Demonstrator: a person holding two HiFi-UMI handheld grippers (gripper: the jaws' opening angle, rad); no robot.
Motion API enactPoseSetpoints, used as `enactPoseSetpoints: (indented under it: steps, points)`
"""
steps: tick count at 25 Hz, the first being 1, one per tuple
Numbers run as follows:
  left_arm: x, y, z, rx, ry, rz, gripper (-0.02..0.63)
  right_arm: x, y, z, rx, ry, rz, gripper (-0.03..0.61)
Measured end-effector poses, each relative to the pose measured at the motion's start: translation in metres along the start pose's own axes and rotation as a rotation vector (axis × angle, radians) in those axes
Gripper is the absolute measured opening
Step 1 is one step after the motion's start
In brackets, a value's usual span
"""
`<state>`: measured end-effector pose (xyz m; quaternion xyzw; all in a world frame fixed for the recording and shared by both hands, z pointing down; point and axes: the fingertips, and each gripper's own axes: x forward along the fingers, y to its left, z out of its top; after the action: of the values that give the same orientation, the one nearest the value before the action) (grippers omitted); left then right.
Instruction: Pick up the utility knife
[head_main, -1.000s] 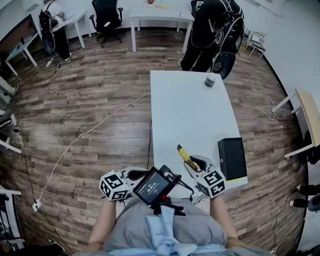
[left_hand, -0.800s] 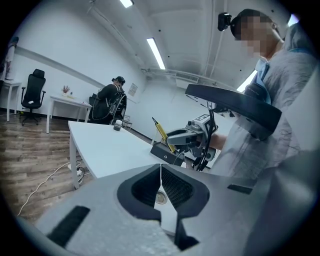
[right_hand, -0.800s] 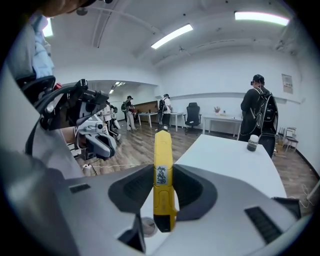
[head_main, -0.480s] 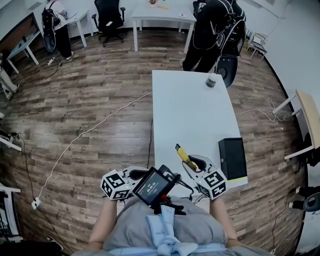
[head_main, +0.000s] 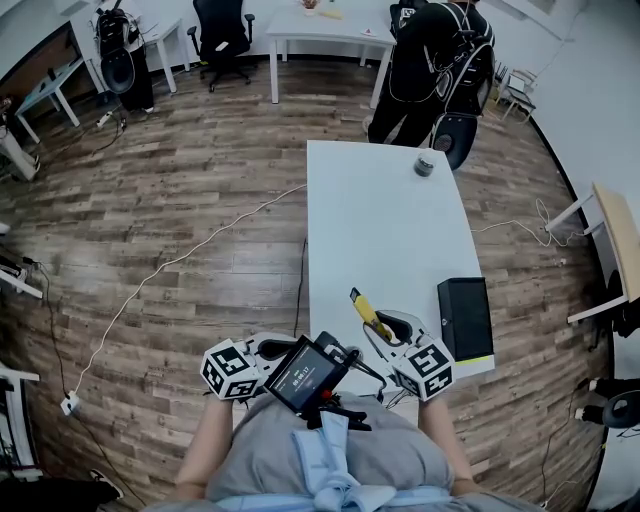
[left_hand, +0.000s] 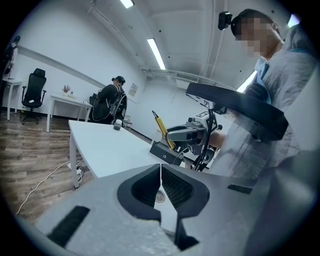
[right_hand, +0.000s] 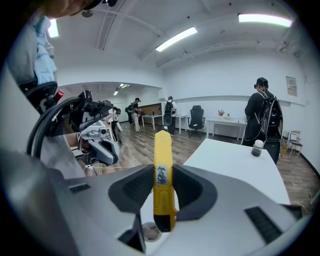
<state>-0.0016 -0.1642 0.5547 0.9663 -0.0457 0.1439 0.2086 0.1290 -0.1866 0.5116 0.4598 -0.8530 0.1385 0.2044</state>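
Observation:
The yellow utility knife (right_hand: 163, 172) stands upright between my right gripper's (right_hand: 163, 186) jaws, which are shut on its lower body; its tip points away from me. In the head view the knife (head_main: 368, 311) sticks out ahead of the right gripper (head_main: 385, 332), lifted a little above the near end of the white table (head_main: 380, 220). My left gripper (head_main: 268, 356) hovers off the table's near left corner, beside my waist. Its jaws (left_hand: 161, 186) are shut with nothing between them. The left gripper view also catches the knife (left_hand: 161, 129) held up at the right.
A black box (head_main: 465, 317) lies on the table's right edge close to the right gripper. A small dark jar (head_main: 425, 163) stands at the far end. A person in black (head_main: 430, 60) stands beyond the table. A white cable (head_main: 180, 262) runs across the wood floor at left.
The right gripper and the knife have edged up slightly. The person at the far left has walked out of the head view. The left gripper has not moved.

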Motion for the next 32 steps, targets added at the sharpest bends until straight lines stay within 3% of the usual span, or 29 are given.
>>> enactPoseSetpoints:
  steps: [32]
  points:
    - [0.0029,0.0015,-0.0031,-0.008,0.003,-0.007,0.018,0.0013,-0.0074,-0.0037,0.040,-0.011,0.012,0.127]
